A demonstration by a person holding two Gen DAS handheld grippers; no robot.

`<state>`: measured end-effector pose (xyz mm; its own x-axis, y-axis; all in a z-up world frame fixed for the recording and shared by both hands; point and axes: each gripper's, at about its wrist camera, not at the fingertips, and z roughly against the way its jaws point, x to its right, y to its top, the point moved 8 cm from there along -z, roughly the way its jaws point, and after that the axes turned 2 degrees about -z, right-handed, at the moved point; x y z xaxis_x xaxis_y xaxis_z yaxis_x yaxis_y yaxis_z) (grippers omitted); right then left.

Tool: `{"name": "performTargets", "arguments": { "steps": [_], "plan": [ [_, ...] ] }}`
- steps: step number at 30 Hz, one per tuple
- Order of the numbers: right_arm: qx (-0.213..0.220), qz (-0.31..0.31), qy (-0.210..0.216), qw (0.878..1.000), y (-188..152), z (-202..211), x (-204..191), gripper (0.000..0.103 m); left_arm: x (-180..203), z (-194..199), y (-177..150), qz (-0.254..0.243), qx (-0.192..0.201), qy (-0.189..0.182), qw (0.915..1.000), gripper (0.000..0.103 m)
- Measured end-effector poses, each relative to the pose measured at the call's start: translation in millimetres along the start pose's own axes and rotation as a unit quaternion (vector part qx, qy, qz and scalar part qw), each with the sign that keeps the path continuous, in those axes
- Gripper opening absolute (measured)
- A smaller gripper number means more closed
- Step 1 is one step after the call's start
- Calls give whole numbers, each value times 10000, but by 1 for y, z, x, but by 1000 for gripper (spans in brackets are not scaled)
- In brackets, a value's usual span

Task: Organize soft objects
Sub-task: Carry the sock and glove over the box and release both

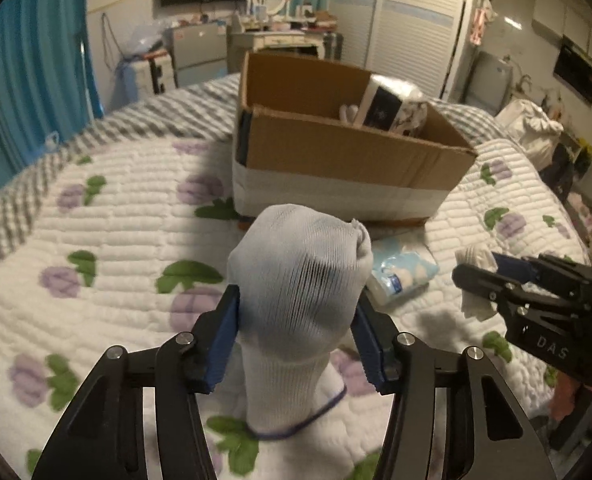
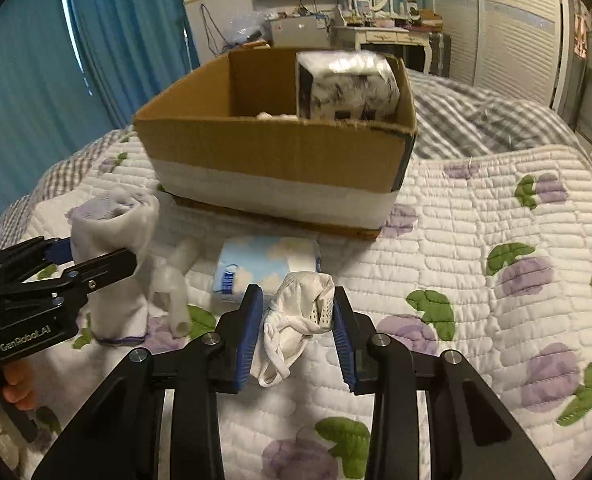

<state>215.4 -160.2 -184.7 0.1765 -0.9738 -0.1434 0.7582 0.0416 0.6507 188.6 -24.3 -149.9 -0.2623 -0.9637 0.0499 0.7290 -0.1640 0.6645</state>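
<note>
Nearest the left wrist camera, the left tool [image 1: 296, 334] is clamped on a white ribbed cotton sock with a thin blue band at its cuff [image 1: 296, 292]; the blue pads press both its sides, its rounded toe stands up between the fingers and its cuff end trails down onto the white quilted bedspread with purple flowers and green leaves [image 1: 108, 248]. In the right wrist view the right tool [image 2: 297, 326] is closed on a small crumpled white fabric piece with elastic loops [image 2: 299, 308] (perhaps a face mask, hard to tell), which hangs just clear of the bed.

Just past both tools a pale blue soft pack printed with white clouds [image 2: 268, 260] lies on the quilt, close in front of the open brown cardboard box with a white taped band round its base [image 2: 272, 148]. Inside the box, at its far right, sits a plastic-wrapped white and dark bundle [image 2: 347, 84].

The step in hand looks like carrying both pieces to the box. To do it well, lift each high enough for the sock's hanging cuff to clear the near wall, hold the grips firm, and release over the bare left part of the box, not onto the bundle.

The right wrist view alone shows a limp white sock or tube [image 2: 176, 284] lying beside the held sock, and fingers of the person's hand [image 2: 14, 388] on the left tool's handle. The left wrist view alone shows the sock's blue cuff band clearly.
</note>
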Motion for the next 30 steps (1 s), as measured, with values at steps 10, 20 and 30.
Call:
{"name": "performTargets", "arguments": {
  "steps": [10, 20, 30],
  "plan": [
    [659, 143, 278, 9973, 44, 79, -15, 34, 21, 74, 36, -147, 471, 186, 9986, 52],
    [1481, 403, 373, 9874, 132, 154, -25, 34, 42, 114, 104, -500, 1106, 407, 9918, 52],
    [1557, 500, 423, 9856, 218, 114, -27, 34, 32, 52, 174, -507, 1118, 527, 9910, 52]
  ]
}}
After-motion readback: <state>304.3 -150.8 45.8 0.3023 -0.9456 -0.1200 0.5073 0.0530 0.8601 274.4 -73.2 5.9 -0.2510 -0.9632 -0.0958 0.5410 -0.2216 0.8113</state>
